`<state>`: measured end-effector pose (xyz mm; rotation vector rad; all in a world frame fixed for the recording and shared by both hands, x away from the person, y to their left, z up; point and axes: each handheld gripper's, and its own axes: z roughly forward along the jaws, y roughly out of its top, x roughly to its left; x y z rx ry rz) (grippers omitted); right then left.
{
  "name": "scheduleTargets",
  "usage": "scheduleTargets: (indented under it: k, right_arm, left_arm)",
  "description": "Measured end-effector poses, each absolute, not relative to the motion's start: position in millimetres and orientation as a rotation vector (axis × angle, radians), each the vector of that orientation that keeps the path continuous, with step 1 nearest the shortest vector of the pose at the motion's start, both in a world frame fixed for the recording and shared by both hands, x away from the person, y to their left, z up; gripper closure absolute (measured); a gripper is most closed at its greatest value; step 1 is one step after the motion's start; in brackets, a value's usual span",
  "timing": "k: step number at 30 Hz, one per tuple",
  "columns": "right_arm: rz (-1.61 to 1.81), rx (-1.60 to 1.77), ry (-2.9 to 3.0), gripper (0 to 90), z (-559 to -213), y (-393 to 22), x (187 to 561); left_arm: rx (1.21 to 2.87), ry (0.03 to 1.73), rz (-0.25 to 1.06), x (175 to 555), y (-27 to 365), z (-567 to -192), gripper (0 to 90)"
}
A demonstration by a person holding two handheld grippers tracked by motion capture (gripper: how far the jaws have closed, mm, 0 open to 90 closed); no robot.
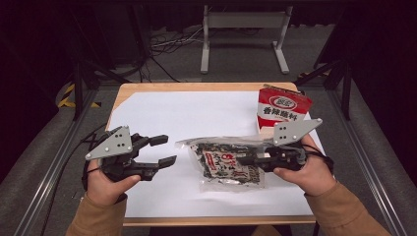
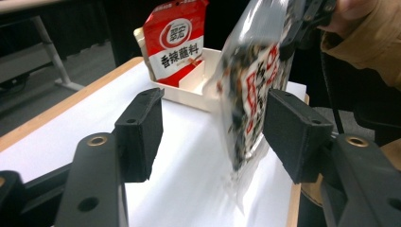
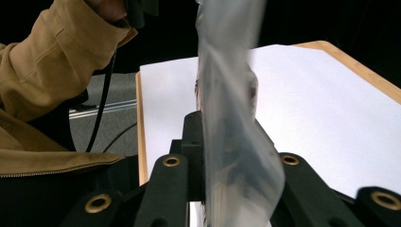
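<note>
White paper (image 1: 196, 118) covers most of the wooden table (image 1: 147, 88), and above it hangs the clear seaweed snack bag (image 1: 226, 164), pinched at its right edge by the right gripper (image 1: 253, 161), whose jaws press on the film from both sides. The left gripper (image 1: 164, 150) stands apart to the bag's left, jaws spread with nothing between the pads; in the left gripper view the bag (image 2: 250, 94) hangs just ahead of the right pad.

The step in hand looks like a one-handed carry after the left let go. The next move probably calls for swinging the bag toward the white tray (image 2: 201, 87) at the far right corner. The red seasoning pouch (image 1: 282, 108) already stands upright in that tray and could be knocked, so the limp bag needs a clear compartment.
</note>
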<state>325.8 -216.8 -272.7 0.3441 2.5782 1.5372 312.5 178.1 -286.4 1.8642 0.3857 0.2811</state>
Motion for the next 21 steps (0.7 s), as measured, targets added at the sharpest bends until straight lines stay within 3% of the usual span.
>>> scheduleTargets:
  k: [16, 21]
  right_arm:
    - [1.623, 0.484, 2.455, 75.3, -257.1, -255.8, 332.7]
    - [1.634, 0.54, 2.425, 75.3, -251.0, -267.9, 335.5]
  left_arm:
    - [1.888, 0.479, 0.287, 331.3, 191.3, -302.4, 32.6]
    - [1.885, 0.519, 0.295, 340.6, 197.5, -313.6, 26.9]
